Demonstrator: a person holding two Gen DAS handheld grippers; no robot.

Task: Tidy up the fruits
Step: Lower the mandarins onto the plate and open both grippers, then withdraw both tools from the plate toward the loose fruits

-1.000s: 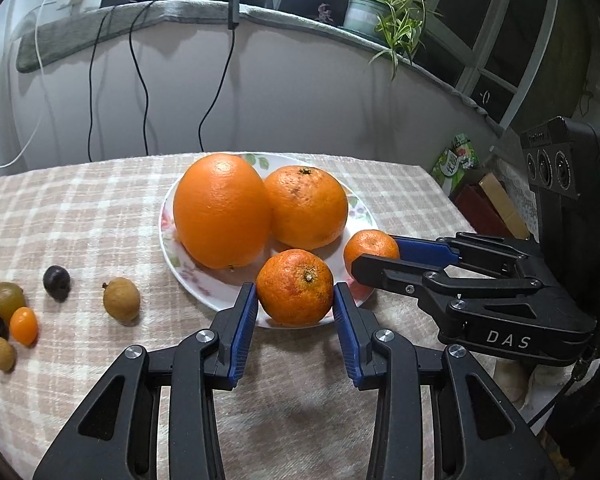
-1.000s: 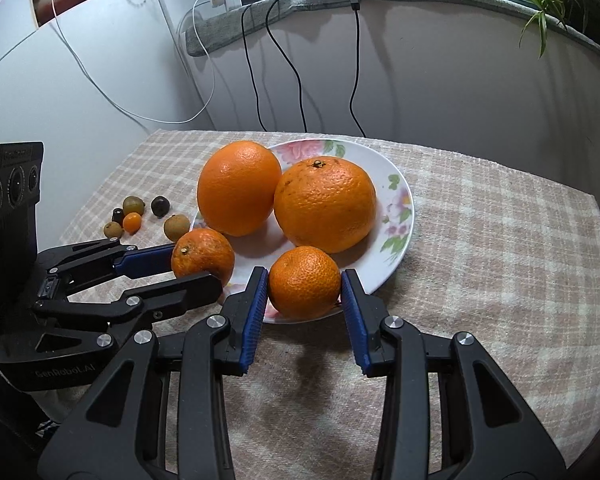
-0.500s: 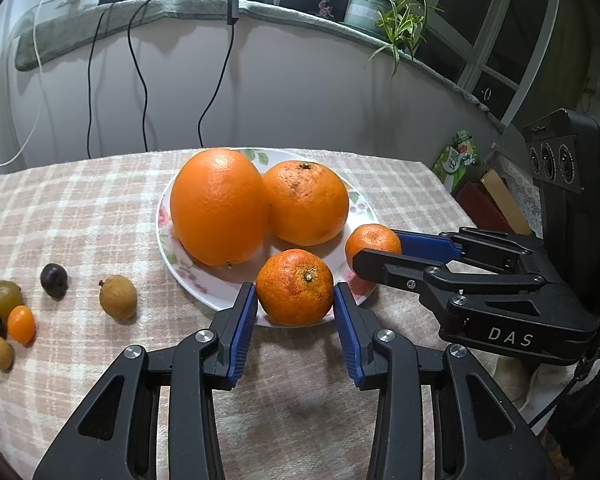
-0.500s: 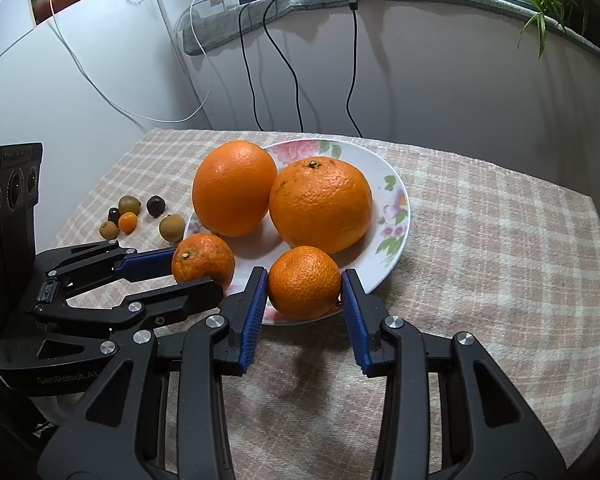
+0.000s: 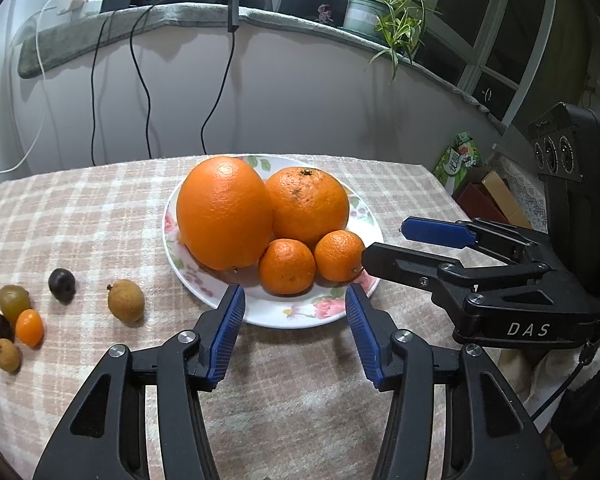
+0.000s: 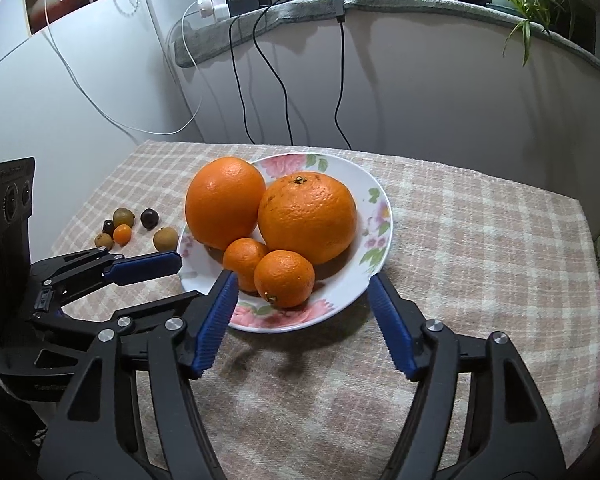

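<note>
Both small orange mandarins (image 5: 287, 266) (image 5: 339, 255) are now released onto the floral white plate (image 5: 268, 316); the left gripper (image 5: 295, 334) and right gripper (image 6: 300, 322), jaws just opened, are left empty.

Each hand-held gripper is black plastic with cut-out triangular arms, silver screw heads at the pivots and ribbed blue pads on the fingers (image 5: 230, 336). The right hand-held gripper (image 5: 384, 250) bears white "DAS" lettering, three round lenses and a green light
</note>
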